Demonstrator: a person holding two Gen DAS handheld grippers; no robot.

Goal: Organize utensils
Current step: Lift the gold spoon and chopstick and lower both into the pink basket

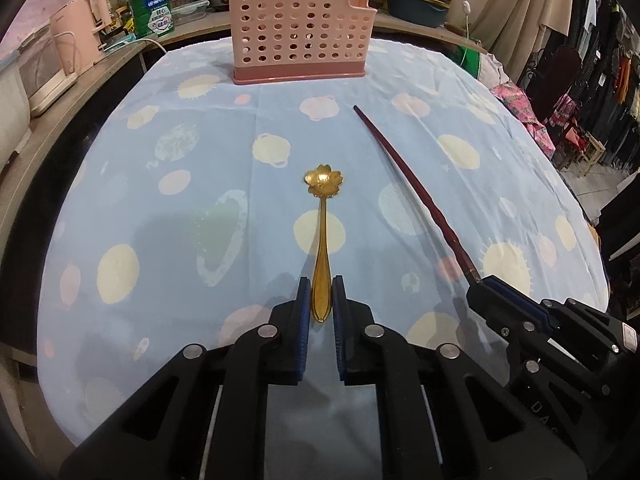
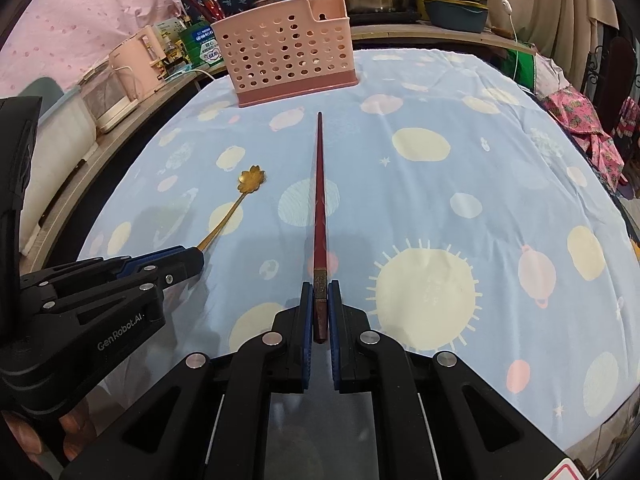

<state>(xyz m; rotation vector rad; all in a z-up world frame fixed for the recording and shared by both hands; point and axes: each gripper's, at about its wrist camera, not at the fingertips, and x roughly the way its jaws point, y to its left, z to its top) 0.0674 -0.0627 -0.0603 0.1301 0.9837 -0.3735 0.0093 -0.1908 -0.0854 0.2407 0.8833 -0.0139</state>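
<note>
Basically both grippers sit low at near edge of table, each on a utensil end. Left gripper: blue pads flank the flared handle end of the small gold metal spoon w/ flower-shaped bowl; slim gaps show either side in left wrist view, so prob not clamped yet, pads close in but not pressing. Right gripper: clenched on butt end of the long dark-red lacquered chopstick, pads tight both sides.

Handling (judgement): spoon light, stiff, smooth metal, so slippery; handle end widest there, decent hold, but thin and lying flat on cloth, pads may scrape fabric. Chopstick light, rigid, glossy; held at extreme end, so long lever, tip will swing w/ small wrist turns, could pivot in pads. Neither fragile.

Spoon lies on the light-blue planet-print tablecloth, bowl pointing away, left of chopstick, well apart. Chopstick tip reaches toward far end, stops short of holder.

Room: open cloth between utensils and the pink perforated plastic utensil holder, upright at far edge of table, open top, taller notch compartment on its right. Nothing in the path. Cloth soft, wrinkled, may drag. Behind holder: shelf w/ pots, boxes, so little overshoot room. Table edge drops off right, clothes racks beyond.
</note>
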